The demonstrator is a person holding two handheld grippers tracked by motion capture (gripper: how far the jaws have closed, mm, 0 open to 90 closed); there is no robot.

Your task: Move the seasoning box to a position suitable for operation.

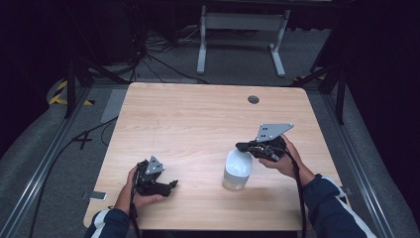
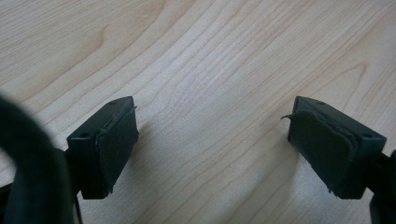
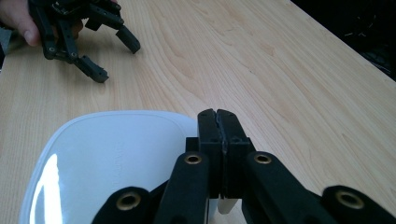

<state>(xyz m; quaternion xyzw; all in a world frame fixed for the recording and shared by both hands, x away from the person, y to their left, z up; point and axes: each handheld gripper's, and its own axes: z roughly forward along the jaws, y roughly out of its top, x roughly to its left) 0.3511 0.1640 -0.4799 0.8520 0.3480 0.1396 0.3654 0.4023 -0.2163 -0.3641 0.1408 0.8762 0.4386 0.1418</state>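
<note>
Dark room all around, cables and a grey desk frame on the floor behind, and up front a light wood table [image 1: 198, 119] with basically 1 object on it: a clear container with a white lid [image 1: 237, 170], standing upright toward the near right side.

What matters for whatever comes next is that the right gripper [image 1: 246, 147] is sitting right at the top of that container, at its far right edge. In the right gripper view the 2 jaws are pressed together just over the lid's [image 3: 107, 158] rim, and a small white bit [image 3: 226, 205] peeks out below them. I honestly can't tell if they're pinching part of the lid or just closed above it.

The left gripper [image 1: 171, 186] is well apart, off to the container's left near the front edge, low over the bare wood, jaws spread wide with nothing between them, pads [image 2: 116, 140] looking a bit frayed.

Contents of the container are hard to make out.
</note>
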